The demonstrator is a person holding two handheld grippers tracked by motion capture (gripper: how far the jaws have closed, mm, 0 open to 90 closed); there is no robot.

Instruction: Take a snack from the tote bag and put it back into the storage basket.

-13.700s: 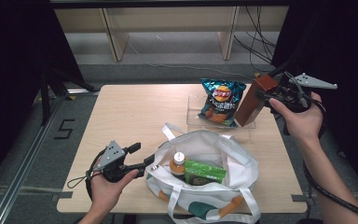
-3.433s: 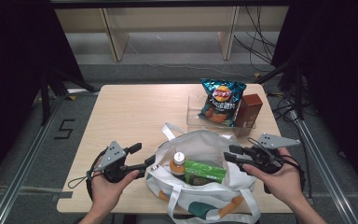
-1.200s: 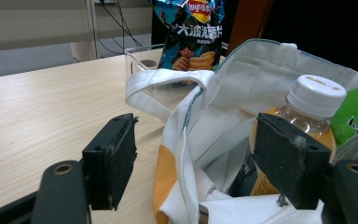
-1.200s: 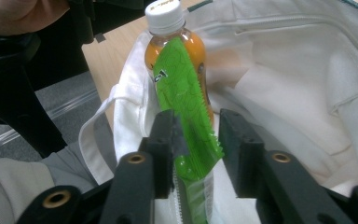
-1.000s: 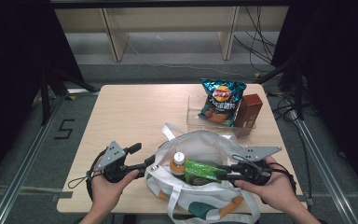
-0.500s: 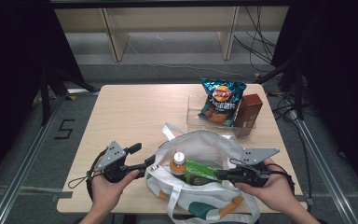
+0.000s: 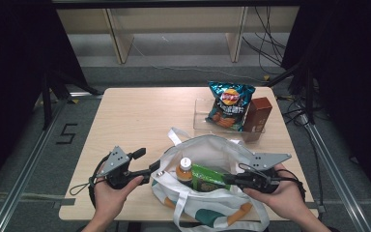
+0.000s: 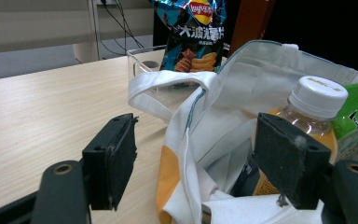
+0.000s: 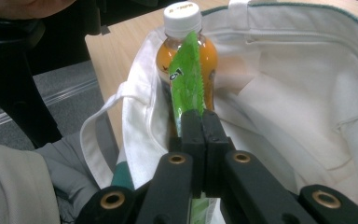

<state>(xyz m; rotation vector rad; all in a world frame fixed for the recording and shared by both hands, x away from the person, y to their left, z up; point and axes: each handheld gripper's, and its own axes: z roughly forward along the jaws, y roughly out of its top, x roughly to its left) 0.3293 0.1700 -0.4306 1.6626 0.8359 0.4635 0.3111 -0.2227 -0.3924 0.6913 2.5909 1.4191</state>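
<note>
Inside the bag (image 7: 222, 150), right claw (image 7: 228, 179) clamping green packet (image 7: 207, 177)

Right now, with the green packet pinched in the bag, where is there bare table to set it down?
The widest bare patch of table lies left of the clear tray, beyond the tote bag. The far right is crowded: chips bag and brown box stand at the tray. The right tongs pinch the green packet.

The white cloth tote bag (image 7: 222, 159) hides the lower half of the orange-filled, white-capped plastic bottle (image 7: 185, 169) and the flat green packet (image 7: 207, 178).
</note>
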